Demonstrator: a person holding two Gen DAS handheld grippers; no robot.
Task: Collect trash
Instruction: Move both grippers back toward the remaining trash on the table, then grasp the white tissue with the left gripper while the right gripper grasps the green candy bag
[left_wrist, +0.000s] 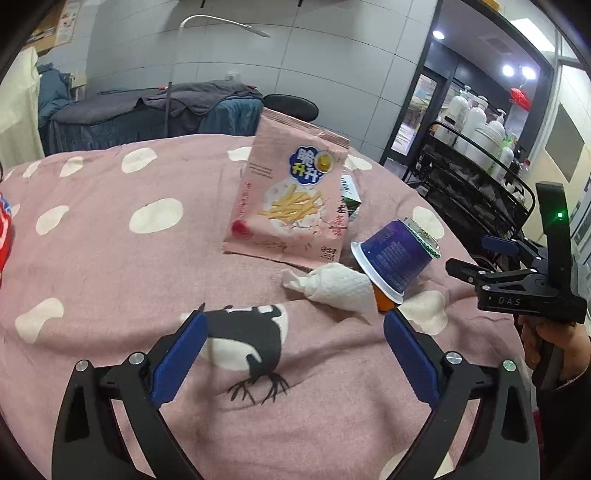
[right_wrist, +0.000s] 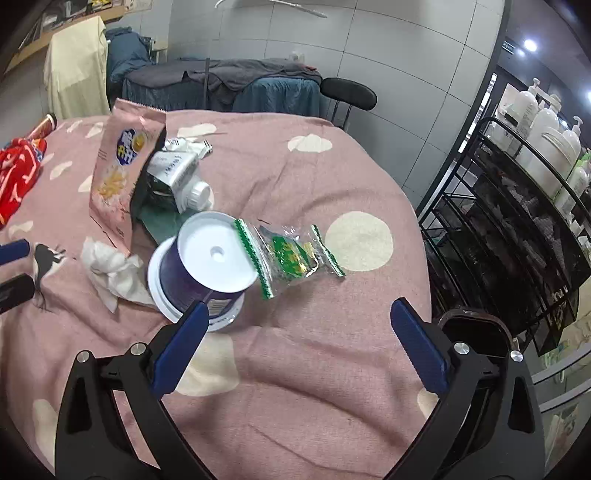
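I am seeing both hand-held grippers spread wide, nothing between the blue pads: left hand-held gripper (left_wrist: 295, 345), right hand-held gripper (right_wrist: 299, 334). On the soft pink spotted bedspread (right_wrist: 332, 369) are lying a glossy pink snack bag (left_wrist: 286, 201), a crumpled tissue (left_wrist: 336, 290), a tipped purple plastic cup (right_wrist: 201, 266) and a crinkly green wrapper (right_wrist: 291, 254).

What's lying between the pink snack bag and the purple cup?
A crumpled white tissue lies between the bag and the cup, clear in both views.
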